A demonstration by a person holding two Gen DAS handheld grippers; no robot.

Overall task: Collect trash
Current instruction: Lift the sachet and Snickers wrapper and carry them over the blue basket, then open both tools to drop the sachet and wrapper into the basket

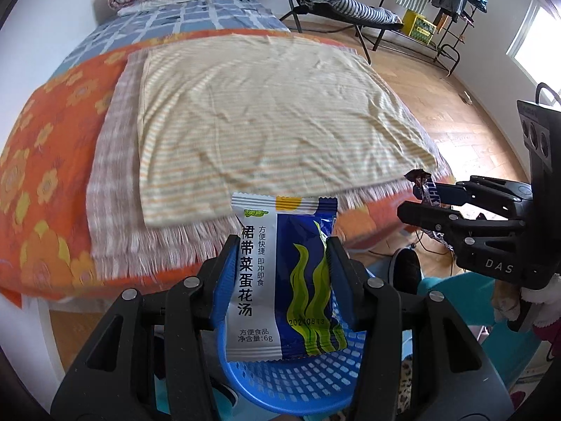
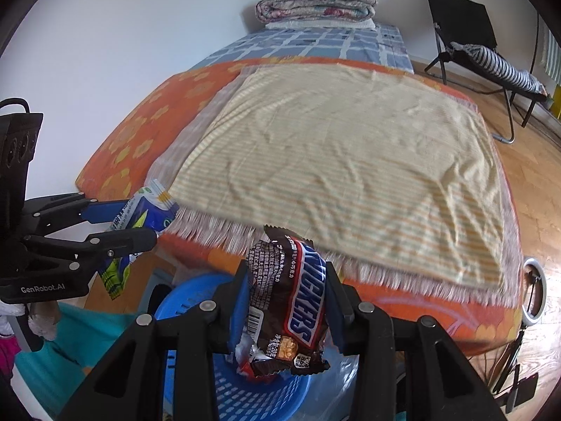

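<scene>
The left gripper (image 1: 280,263) is clamped on a blue-and-white soup packet (image 1: 280,280), whose long axis runs along the fingers, sealed top end pointing away past the tips. The right gripper (image 2: 285,287) pinches a Snickers wrapper (image 2: 284,308) the same way, lengthwise. Both hang above the blue basket (image 1: 294,382), beside the bed (image 1: 52,175).

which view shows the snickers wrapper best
The right wrist view: the Snickers wrapper fills the centre, logo readable, between the right hand-held gripper pads. The left wrist view shows only its crumpled tip, far right.
</scene>
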